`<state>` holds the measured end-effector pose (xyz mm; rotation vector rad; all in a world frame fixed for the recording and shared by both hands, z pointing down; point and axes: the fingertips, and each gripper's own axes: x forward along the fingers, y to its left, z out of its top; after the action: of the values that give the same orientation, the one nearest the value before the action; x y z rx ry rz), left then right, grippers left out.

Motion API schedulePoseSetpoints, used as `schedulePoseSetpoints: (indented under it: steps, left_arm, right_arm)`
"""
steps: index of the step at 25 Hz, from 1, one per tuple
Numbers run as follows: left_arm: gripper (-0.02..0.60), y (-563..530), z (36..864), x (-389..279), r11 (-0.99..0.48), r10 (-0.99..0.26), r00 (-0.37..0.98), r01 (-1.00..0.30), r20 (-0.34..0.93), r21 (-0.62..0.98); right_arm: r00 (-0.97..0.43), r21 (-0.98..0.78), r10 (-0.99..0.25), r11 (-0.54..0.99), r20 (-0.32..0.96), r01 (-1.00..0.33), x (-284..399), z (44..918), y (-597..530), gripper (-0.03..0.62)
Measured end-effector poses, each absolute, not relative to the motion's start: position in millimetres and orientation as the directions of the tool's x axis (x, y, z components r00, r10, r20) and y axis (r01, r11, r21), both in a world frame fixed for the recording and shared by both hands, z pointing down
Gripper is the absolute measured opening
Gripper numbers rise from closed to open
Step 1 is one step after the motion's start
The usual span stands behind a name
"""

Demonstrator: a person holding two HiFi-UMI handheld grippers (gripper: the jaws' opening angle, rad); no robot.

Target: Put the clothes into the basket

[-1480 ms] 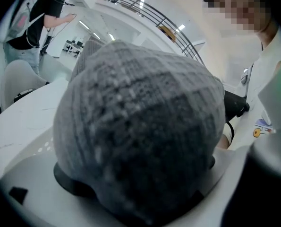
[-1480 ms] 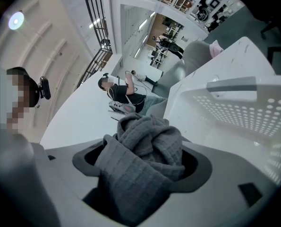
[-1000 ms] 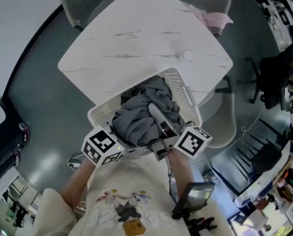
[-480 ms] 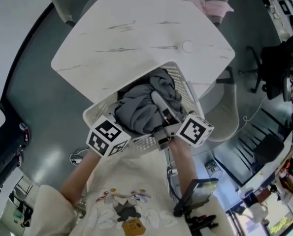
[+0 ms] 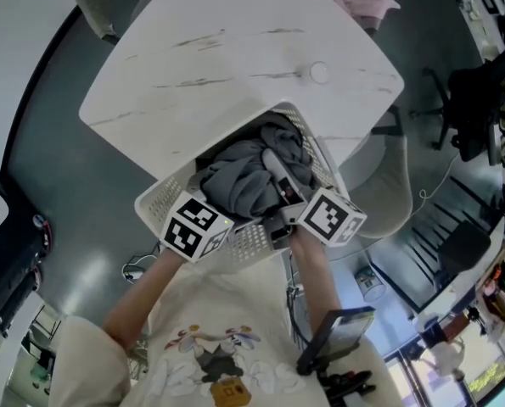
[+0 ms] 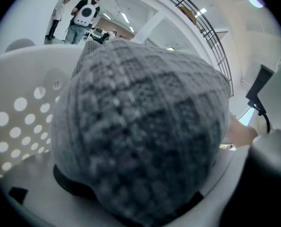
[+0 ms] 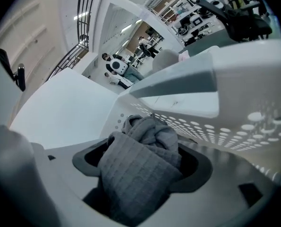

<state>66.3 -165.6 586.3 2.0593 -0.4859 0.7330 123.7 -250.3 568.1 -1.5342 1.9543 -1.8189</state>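
A white perforated basket (image 5: 154, 206) sits at the near corner of the table, and a heap of grey clothes (image 5: 244, 181) fills it. My left gripper (image 5: 211, 219) is against the near left wall. Its view is filled by grey knit cloth (image 6: 140, 126) bulging through a handle slot in the basket wall (image 6: 22, 117), so its jaws are hidden. My right gripper (image 5: 277, 197) stands open at the near right rim, one finger (image 5: 273, 170) lying over the clothes. In the right gripper view its upper finger (image 7: 178, 82) hangs clear above the rim (image 7: 225, 174), where grey cloth (image 7: 140, 169) pokes through a slot.
The white marble-look table (image 5: 235, 49) carries a small round inset (image 5: 318, 72). A pink cloth (image 5: 367, 2) lies on a chair at the far side, and a grey chair (image 5: 384, 202) stands right of the basket. Black office chairs (image 5: 481, 100) are further right. People (image 6: 83, 15) stand far off.
Both marker cubes have edged up toward the basket, the left one also shifting right. The head view has drifted, so the table sits higher. The clothes lie as before.
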Motion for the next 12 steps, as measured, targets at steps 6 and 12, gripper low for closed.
schedulePoseSetpoints:
  steps: [6,12]
  left_arm:
    - [0.54,-161.6,615.5,58.6,-0.515,-0.053,0.708,-0.624,0.704,0.588]
    - [0.541,-152.3,647.2,46.6,-0.431,0.027,0.607,-0.71,0.794,0.557]
  right_arm:
    - [-0.442,-0.716,-0.635,-0.266,0.634,-0.645,125.7,589.7,-244.6,0.383]
    - [-0.366,-0.629,-0.587,-0.338,0.722,-0.7,129.3,619.0,-236.6,0.383]
